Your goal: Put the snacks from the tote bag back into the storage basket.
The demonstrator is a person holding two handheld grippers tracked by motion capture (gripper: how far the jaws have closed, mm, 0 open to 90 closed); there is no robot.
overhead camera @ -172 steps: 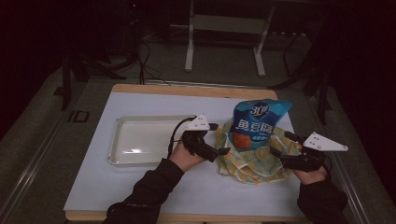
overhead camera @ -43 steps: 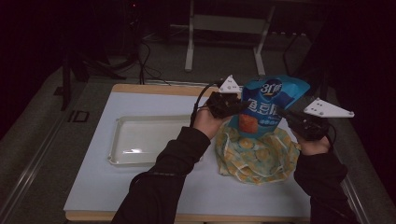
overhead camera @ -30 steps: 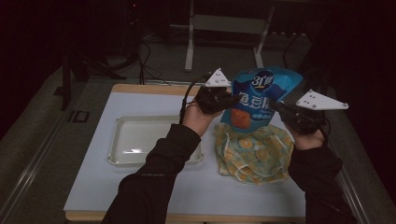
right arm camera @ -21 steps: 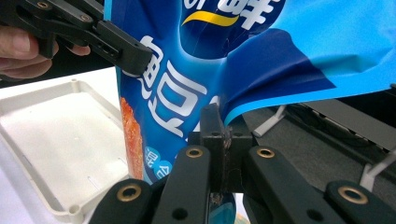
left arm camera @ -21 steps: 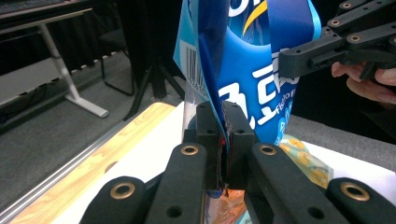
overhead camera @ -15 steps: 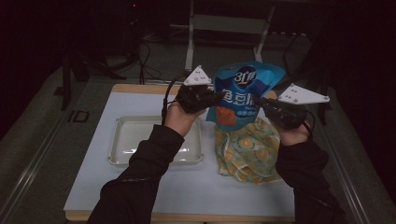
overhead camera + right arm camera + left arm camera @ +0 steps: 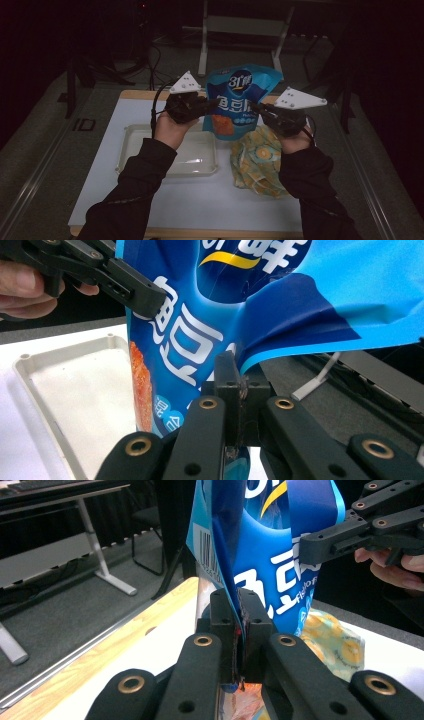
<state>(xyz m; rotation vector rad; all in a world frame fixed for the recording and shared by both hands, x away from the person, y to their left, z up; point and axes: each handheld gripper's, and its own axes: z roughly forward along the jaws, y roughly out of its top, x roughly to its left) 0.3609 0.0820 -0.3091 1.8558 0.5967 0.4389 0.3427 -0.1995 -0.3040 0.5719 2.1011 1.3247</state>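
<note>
Lying beneath the held snack bag (image 7: 241, 102): tray (image 7: 131, 150) and patterned cloth (image 7: 257, 162).

Dim room, grey floor (image 7: 45, 165), metal desk legs (image 7: 202, 47)

Table (image 7: 150, 200) here has a white top with a light wood edge along the far and near sides. Two things sitting on it: a shallow white tray (image 7: 131, 132) left of the middle, and a crumpled cloth (image 7: 260, 165) with a yellow and orange pattern just to the right of it, not touching.
</note>
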